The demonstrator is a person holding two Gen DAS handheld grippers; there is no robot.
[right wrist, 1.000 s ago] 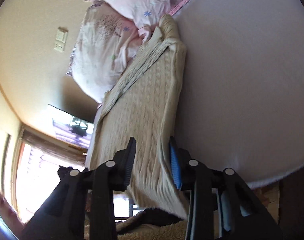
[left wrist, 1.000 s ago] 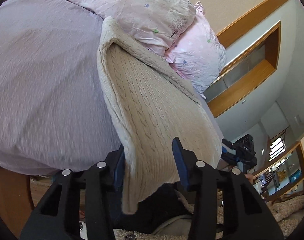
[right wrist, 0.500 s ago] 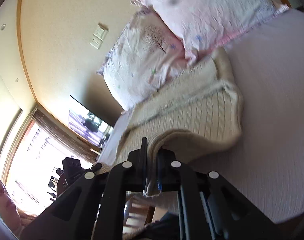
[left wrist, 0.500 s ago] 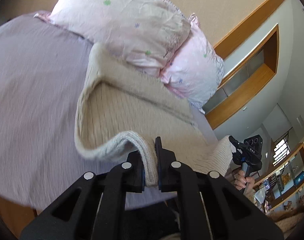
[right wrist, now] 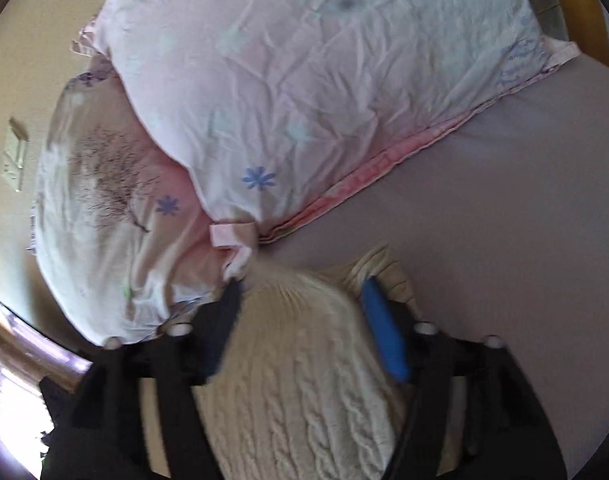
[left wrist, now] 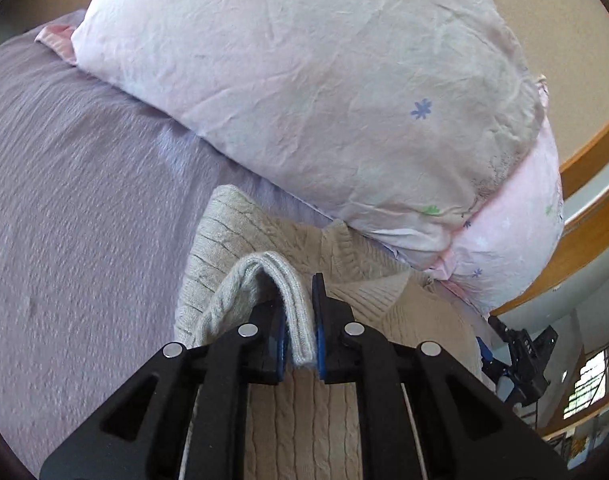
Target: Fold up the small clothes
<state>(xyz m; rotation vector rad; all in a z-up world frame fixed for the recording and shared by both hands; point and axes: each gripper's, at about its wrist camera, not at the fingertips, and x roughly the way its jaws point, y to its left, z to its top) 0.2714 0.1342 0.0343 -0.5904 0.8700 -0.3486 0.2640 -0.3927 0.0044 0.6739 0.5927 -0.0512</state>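
Left wrist view:
Left gripper [left wrist: 301, 322]: clamped tight on a doubled-over ribbed edge of the sweater [left wrist: 304, 424], and that edge arches up in a loop between the blue pads.
Sweater: cream cable knit, lying on the lavender bed sheet [left wrist: 76, 216]; its long axis runs straight away from the camera toward the head of the bed, far end just short of the pillows.
Pillow [left wrist: 312, 92]: big, pale pink, flower print, stacked on a second pink pillow [left wrist: 516, 240] at the head edge.
Far right: the other gripper handle shows small and dark beyond the sweater.

Right wrist view:
Right gripper [right wrist: 304, 312]: fingers spread wide apart, hanging low over the sweater [right wrist: 304, 392], grasping nothing; the view is motion-blurred, so contact is unclear.
Sweater: bunched into a rounded mound under the fingers, cables running away from the camera toward the pillows.
Pillows: top pillow [right wrist: 324, 72] overlaps the tree-print one [right wrist: 104, 208] on the left.
Bed sheet [right wrist: 504, 220]: to the right of the sweater.
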